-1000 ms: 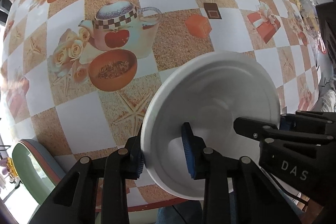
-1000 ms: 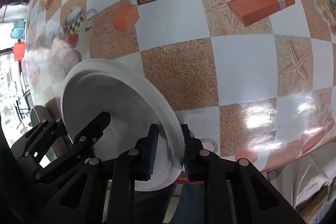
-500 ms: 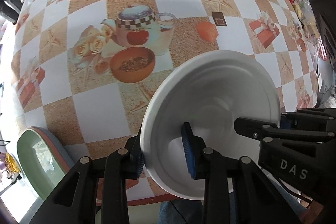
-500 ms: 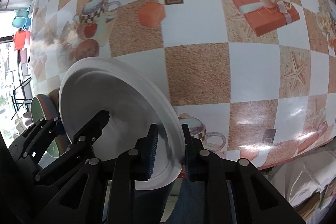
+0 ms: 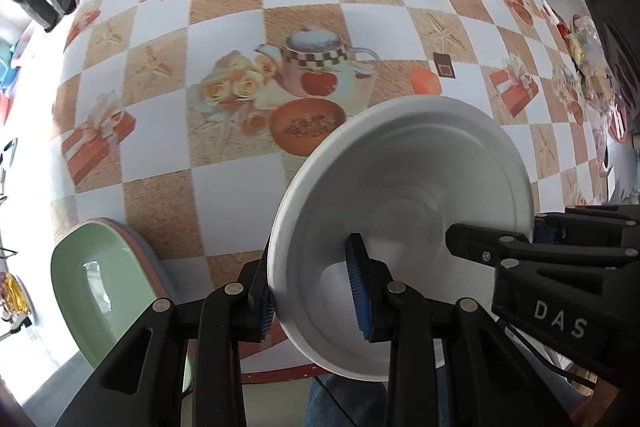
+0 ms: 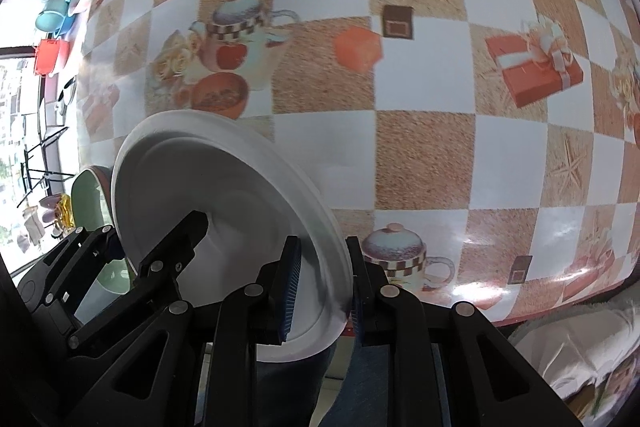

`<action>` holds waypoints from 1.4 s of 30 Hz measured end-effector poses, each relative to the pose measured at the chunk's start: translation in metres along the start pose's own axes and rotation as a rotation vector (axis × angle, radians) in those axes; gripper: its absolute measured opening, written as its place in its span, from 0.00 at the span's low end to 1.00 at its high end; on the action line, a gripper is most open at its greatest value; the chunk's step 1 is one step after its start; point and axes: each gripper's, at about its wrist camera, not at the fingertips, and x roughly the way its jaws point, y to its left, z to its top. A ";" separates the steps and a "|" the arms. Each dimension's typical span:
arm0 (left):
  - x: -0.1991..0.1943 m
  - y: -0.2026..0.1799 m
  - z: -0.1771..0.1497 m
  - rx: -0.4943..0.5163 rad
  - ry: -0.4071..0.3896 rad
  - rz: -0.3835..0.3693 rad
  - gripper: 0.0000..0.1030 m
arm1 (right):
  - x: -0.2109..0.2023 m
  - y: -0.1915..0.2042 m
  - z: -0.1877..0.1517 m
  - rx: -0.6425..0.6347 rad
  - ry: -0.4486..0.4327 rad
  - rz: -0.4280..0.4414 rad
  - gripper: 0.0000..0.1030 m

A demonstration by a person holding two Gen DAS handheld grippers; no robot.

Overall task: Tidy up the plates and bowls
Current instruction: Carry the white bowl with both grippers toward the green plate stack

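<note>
While held up clear of the checkered tablecloth, white plate caught by both grippers at once, on opposite edges. Left gripper clamped over the plate's left rim: outer pad tucked behind the edge, inner blue pad pressed flat on the plate's inside face, so the rim sits right between the two fingers. Same story on the other side, seen from the right wrist: right gripper pinched shut on the plate's right rim, one blue pad on the inside face, the other finger against the back. Plate tilted rather than flat, hollow side facing the cameras, hanging over the near edge of the table. Both grippers pointing pretty much straight down.

Over at the near left corner of the table, a stack of shallow dishes, pale green one on top, pinkish and bluish rims peeking out underneath, well to the left of the plate and not touching it. Bit of blue denim visible below the table edge. Slight blur on the tablecloth print.
</note>
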 end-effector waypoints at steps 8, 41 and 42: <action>-0.020 0.012 -0.009 -0.063 -0.042 0.005 0.34 | -0.006 0.036 0.005 -0.056 -0.026 -0.017 0.23; -0.072 0.137 -0.065 -0.390 -0.153 0.085 0.34 | 0.001 0.189 -0.001 -0.382 -0.032 -0.040 0.23; -0.072 0.141 -0.067 -0.400 -0.154 0.089 0.34 | 0.003 0.195 -0.002 -0.394 -0.029 -0.039 0.23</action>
